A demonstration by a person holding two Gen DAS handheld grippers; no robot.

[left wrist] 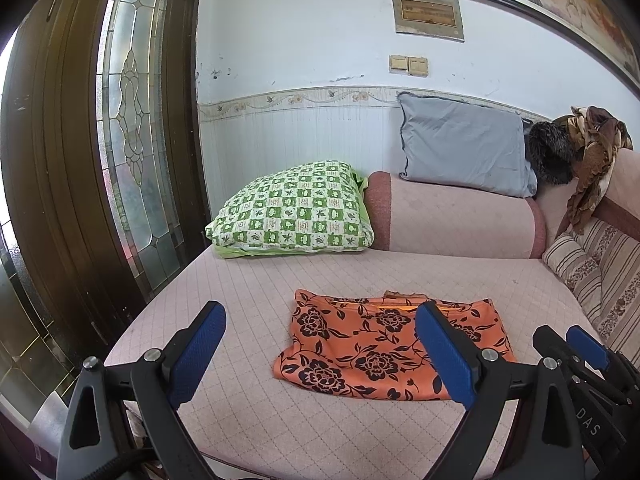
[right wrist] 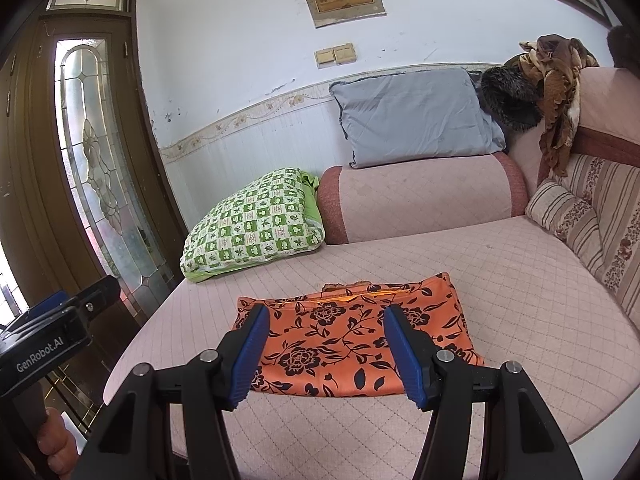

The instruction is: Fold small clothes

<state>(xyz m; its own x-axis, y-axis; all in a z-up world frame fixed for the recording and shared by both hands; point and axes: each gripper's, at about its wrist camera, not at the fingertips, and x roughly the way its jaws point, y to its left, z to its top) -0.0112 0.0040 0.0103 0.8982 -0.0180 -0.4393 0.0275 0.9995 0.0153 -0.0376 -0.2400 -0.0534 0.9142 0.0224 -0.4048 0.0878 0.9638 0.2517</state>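
An orange garment with black flower print [left wrist: 384,344] lies folded flat into a rectangle on the pink quilted sofa seat [left wrist: 280,408]; it also shows in the right wrist view [right wrist: 352,340]. My left gripper [left wrist: 320,356] is open and empty, held above the seat at the garment's near left side. My right gripper [right wrist: 326,356] is open and empty, just in front of the garment's near edge. The right gripper also shows at the right edge of the left wrist view [left wrist: 576,356].
A green checked pillow [left wrist: 296,212] lies at the far left of the seat. A grey pillow [left wrist: 464,148] rests on the pink armrest [left wrist: 452,220]. Striped cushions [right wrist: 592,224] and a brown scarf [right wrist: 556,92] are at the right. A wooden glass door [left wrist: 128,152] stands left.
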